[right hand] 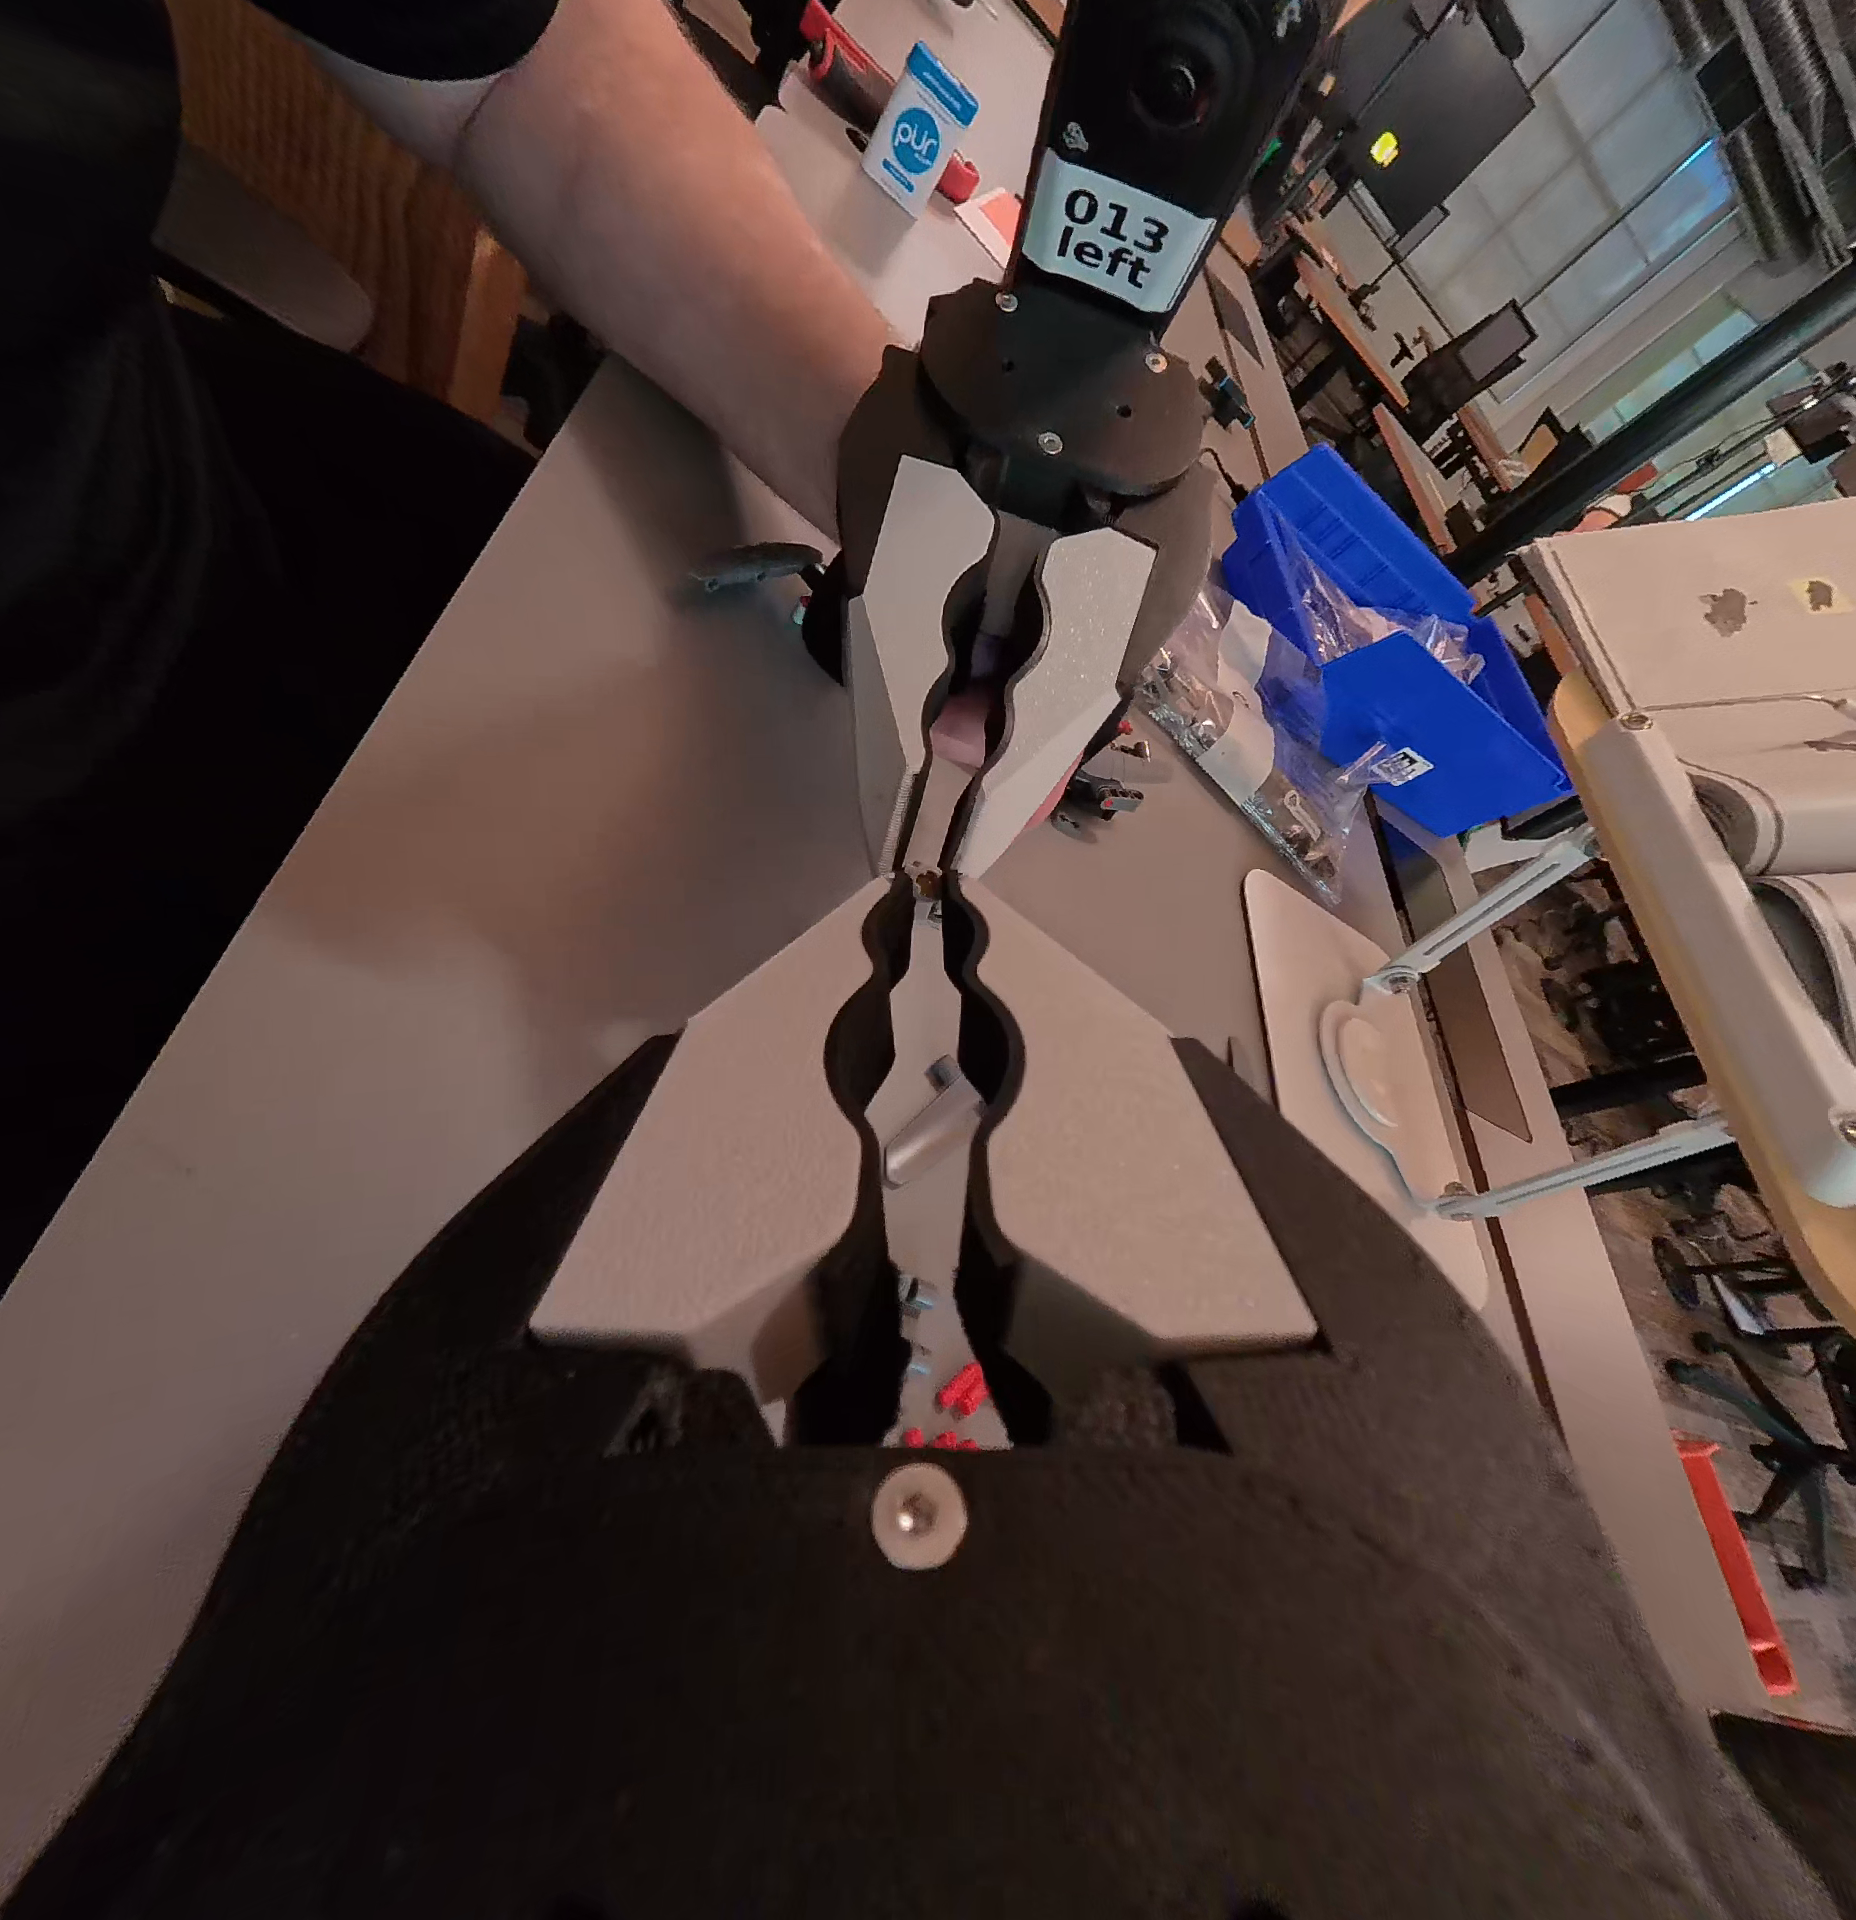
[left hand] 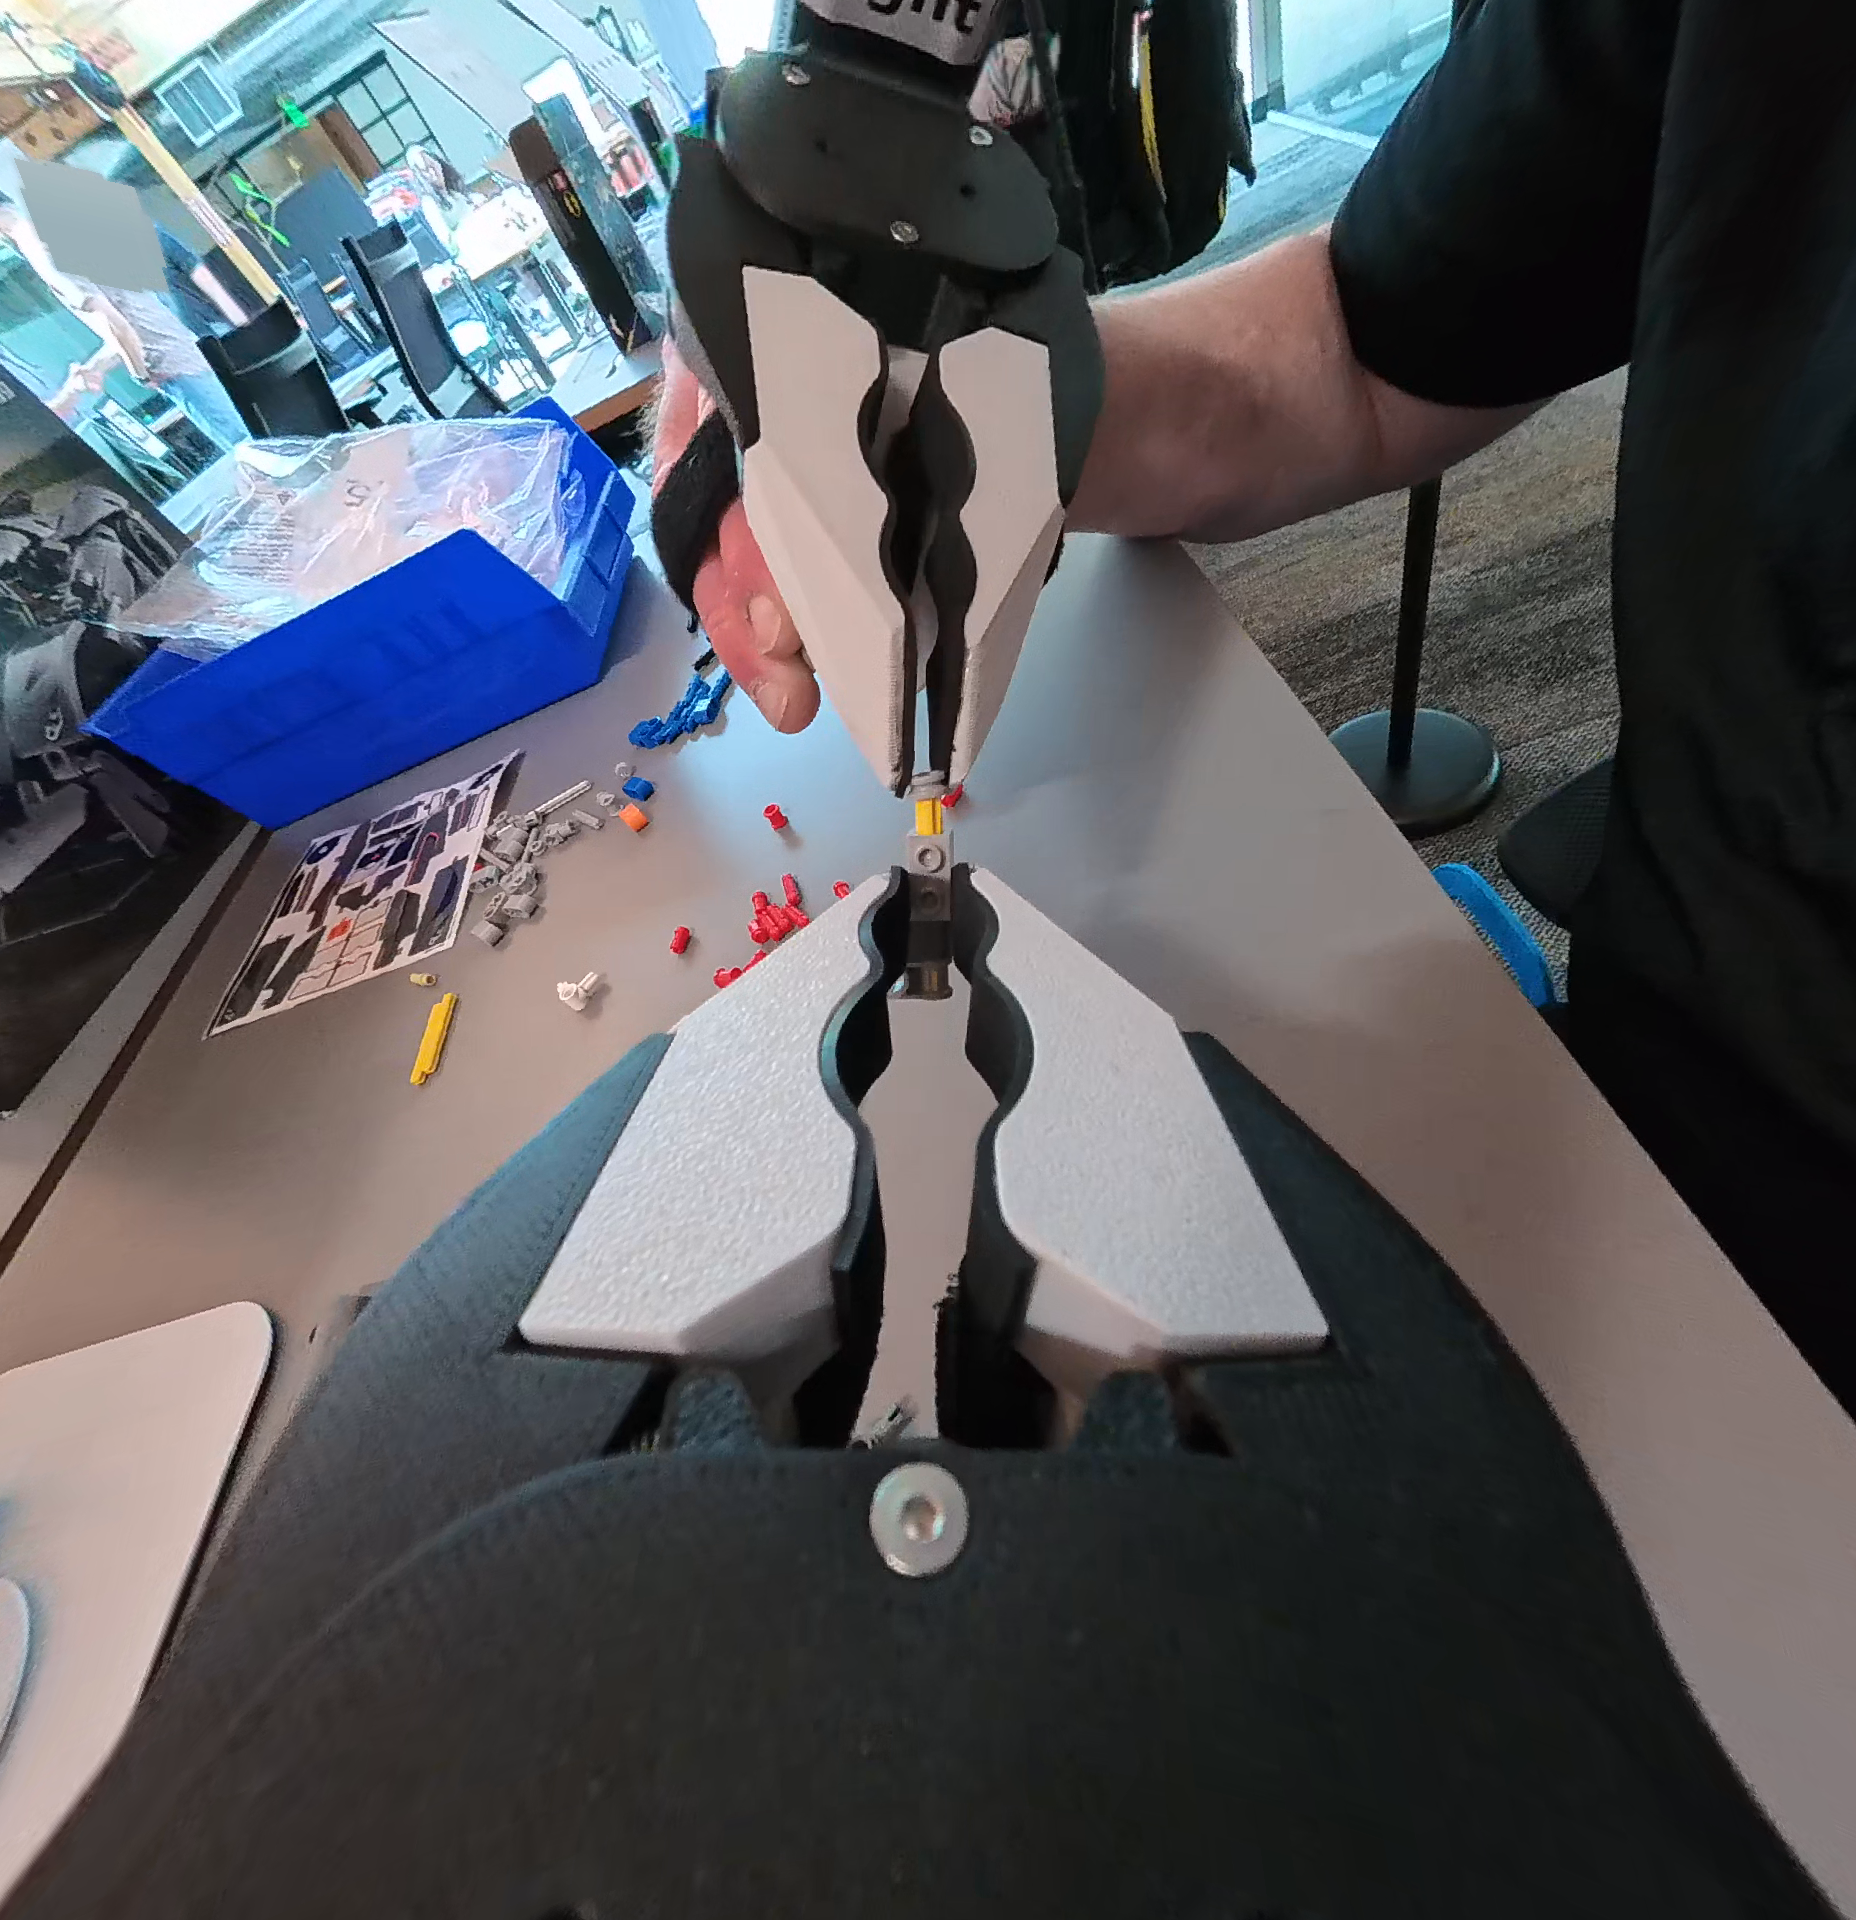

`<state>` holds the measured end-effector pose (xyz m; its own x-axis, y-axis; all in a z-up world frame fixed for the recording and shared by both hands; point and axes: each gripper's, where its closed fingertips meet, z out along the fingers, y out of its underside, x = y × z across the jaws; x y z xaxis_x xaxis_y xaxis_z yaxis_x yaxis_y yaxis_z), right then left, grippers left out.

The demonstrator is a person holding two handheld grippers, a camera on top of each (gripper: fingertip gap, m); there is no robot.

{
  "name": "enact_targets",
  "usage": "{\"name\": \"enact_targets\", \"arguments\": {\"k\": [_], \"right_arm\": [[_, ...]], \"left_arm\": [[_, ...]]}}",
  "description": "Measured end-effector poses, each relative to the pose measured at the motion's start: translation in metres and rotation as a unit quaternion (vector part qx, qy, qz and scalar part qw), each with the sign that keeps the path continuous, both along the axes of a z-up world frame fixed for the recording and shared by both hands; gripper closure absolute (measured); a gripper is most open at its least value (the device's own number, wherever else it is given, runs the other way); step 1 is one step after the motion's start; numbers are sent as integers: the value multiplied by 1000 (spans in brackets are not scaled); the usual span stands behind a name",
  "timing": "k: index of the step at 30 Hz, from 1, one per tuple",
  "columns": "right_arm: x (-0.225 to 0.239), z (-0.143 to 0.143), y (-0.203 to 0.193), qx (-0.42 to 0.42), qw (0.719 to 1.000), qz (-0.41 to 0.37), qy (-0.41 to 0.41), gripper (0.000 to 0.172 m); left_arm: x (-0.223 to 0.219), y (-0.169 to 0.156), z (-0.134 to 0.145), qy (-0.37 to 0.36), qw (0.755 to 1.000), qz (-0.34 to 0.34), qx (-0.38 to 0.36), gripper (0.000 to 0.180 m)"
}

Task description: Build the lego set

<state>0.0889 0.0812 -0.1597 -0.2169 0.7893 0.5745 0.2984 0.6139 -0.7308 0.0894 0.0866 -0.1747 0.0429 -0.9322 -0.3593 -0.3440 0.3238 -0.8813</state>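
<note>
**Two grippers joined tip to tip over grey table**

Left gripper [left hand: 929, 914]: narrow, pads clamped on one small block stack [left hand: 929, 883], light grey cube over dark piece. One yellow peg [left hand: 929, 812] rising from stack, capped by a grey ring [left hand: 929, 779].

Right gripper [left hand: 929, 774]: nearly closed, tips pinching that grey ring; pad contact on the far side not clear.

On table [left hand: 1163, 831]: one blue plastic bin [left hand: 384, 644] with crinkled clear bag, one printed sheet [left hand: 373, 894], one yellow bar [left hand: 432, 1039], one orange piece [left hand: 633, 821]. Loose heaps, not countable: red pegs [left hand: 773, 920], grey bits [left hand: 519, 842], blue bits [left hand: 680, 717].

Table smooth, matte. Right edge close beside grippers; bare surface between grippers and that edge.
</note>
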Motion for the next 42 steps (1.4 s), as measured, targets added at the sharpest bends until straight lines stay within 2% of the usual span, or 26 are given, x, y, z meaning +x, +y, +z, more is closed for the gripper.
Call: {"name": "enact_targets", "arguments": {"k": [12, 23, 29, 33, 35, 42], "right_arm": [[-1, 8, -2, 3, 1000, 1, 27, 169], [-1, 14, 19, -26, 997, -53, 47, 169], [-1, 17, 21, -31, 996, -56, 59, 169], [-1, 16, 21, -36, 996, -50, 63, 169], [-1, 17, 19, -33, 996, -42, 67, 169], [1, 15, 2, -29, 998, 6, 51, 169]], "left_arm": [[-1, -3, 7, -40, 997, -30, -60, 175], [-2, 21, 15, -23, 993, 83, 75, 175], [-3, 25, 17, -20, 986, 112, 122, 175], [-2, 24, 16, -26, 989, 105, 103, 175], [-1, 21, 17, -37, 993, 90, 70, 175], [2, 2, 14, -48, 998, -4, -33, 175]]}}
